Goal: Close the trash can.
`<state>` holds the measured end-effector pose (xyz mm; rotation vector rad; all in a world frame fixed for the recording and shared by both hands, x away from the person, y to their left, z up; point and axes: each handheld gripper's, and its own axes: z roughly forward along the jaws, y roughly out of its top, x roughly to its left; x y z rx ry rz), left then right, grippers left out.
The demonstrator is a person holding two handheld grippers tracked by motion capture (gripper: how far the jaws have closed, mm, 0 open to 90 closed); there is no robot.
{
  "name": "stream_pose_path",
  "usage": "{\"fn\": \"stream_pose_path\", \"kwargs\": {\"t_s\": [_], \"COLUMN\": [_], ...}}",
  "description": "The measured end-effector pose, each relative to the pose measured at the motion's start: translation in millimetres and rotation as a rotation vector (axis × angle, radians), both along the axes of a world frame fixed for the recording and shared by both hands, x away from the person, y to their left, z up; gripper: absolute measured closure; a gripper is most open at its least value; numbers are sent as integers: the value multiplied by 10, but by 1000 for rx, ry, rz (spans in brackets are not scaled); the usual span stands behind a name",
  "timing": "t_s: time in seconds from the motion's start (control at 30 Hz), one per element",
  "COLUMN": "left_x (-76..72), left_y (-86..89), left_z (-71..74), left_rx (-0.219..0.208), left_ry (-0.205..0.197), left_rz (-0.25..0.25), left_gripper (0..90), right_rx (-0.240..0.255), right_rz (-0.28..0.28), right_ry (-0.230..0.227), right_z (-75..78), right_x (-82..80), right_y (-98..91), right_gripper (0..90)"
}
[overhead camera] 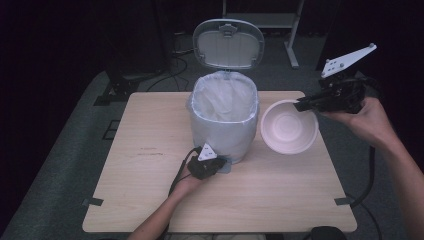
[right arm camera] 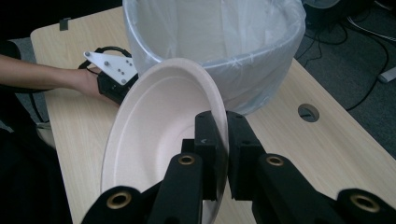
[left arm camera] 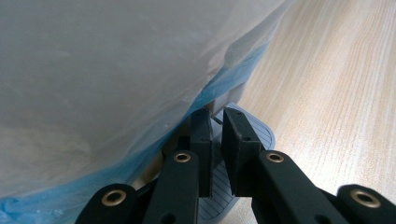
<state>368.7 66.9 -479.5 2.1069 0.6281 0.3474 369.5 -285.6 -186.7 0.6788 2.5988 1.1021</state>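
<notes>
The right hand-held gripper (right arm camera: pixel 223 154) is clamped on the rim of a white paper bowl (overhead camera: pixel 289 126), held tilted just beside the open pedal bin (overhead camera: pixel 223 117) on the desk (overhead camera: pixel 150 170). The left hand-held gripper (left arm camera: pixel 217 140), jaws together, presses on the bin's foot pedal (left arm camera: pixel 261 133).

The bin (overhead camera: pixel 223 117) hides its own pedal (left arm camera: pixel 247 135) from the high view. Beside the bin, the bowl (right arm camera: pixel 159 140) runs past the right gripper view's bottom edge, its rim hidden between the 2 jaws.
</notes>
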Motion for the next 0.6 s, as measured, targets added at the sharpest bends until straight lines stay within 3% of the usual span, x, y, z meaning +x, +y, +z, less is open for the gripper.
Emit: {"fn": "stream_pose_path", "kwargs": {"t_s": [0.6], "left_x": [1], "left_y": [1], "left_z": [1], "left_rx": [3], "left_ry": [-2], "left_rz": [-3], "left_gripper": [829], "right_rx": [-2], "right_rz": [16], "right_ry": [-11], "right_z": [209], "right_x": [67], "right_y": [98], "right_gripper": [837]}}
